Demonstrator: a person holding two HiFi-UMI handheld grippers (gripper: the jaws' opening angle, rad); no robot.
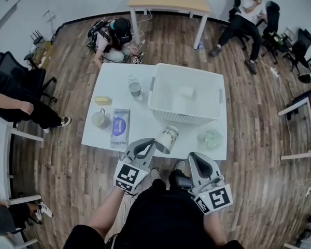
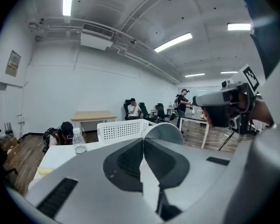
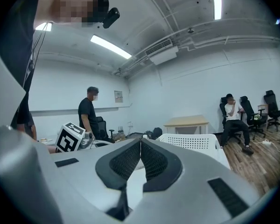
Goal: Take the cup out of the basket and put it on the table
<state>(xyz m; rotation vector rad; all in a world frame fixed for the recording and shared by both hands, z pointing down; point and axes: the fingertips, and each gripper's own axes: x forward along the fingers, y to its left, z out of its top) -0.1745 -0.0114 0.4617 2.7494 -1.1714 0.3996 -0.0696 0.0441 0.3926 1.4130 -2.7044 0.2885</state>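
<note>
Left hand-held gripper (image 1: 154, 141) pinches the cup (image 1: 169, 137) (tilted); right hand-held gripper (image 1: 194, 155) closed, empty.

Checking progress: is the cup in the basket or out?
Out: the cup hangs tilted over the table, in front of the basket.

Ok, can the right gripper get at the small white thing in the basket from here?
Probably yes. The basket is open-topped and the small white thing lies alone in it. The right gripper holds nothing, but its jaws are shut and it must come over the near wall.
</note>
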